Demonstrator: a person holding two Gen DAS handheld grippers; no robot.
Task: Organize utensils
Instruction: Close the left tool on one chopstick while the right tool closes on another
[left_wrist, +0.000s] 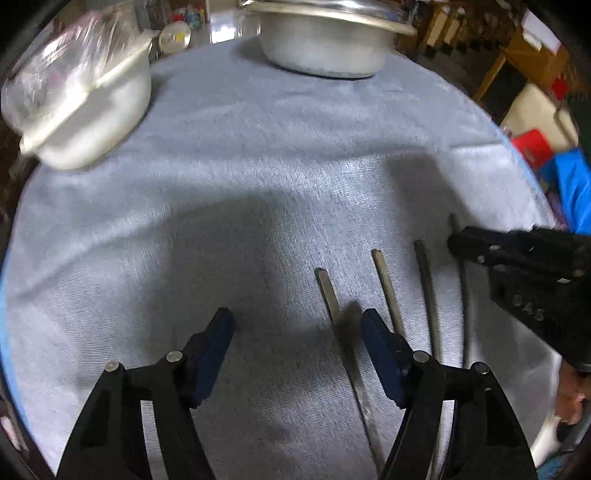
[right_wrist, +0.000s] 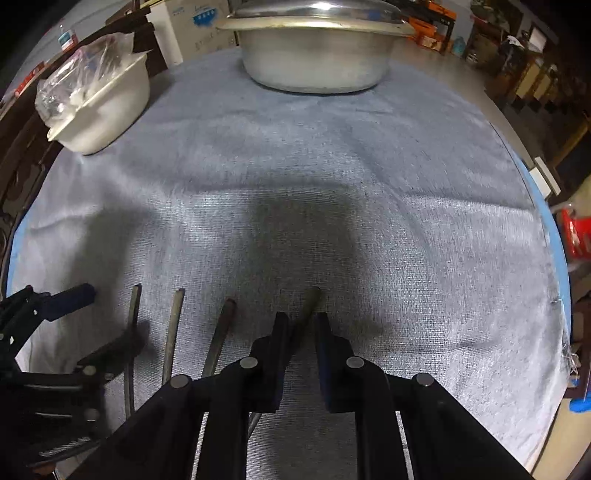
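Four utensil handles lie side by side on the grey cloth (right_wrist: 369, 155) near the near edge of the table, their ends pointing toward the far edge. From the left-wrist view they run, left to right: a flat handle (left_wrist: 327, 291), a second handle (left_wrist: 384, 284), a third handle (left_wrist: 424, 273) and a fourth handle (left_wrist: 460, 258). What kind of utensil each is cannot be told, since the working ends are hidden. The left gripper (left_wrist: 297, 325) points down with its jaws standing wide and nothing pressed between them; the flat handle lies in the gap, close by the right-hand finger, and no pad is seen touching it. The right gripper (right_wrist: 301, 325) has its jaws drawn narrow around the fourth handle (right_wrist: 308, 306), which passes between the two fingers; the pads sit right against it, gripping it. In the left-wrist view the right gripper (left_wrist: 461, 240) reaches in from the right edge over that same handle. At the far edge of the cloth stands a metal basin (right_wrist: 317, 59) with a lid resting on top, and at the far left corner a white bowl (right_wrist: 110, 103) holding a crumpled clear bag (right_wrist: 81, 77).
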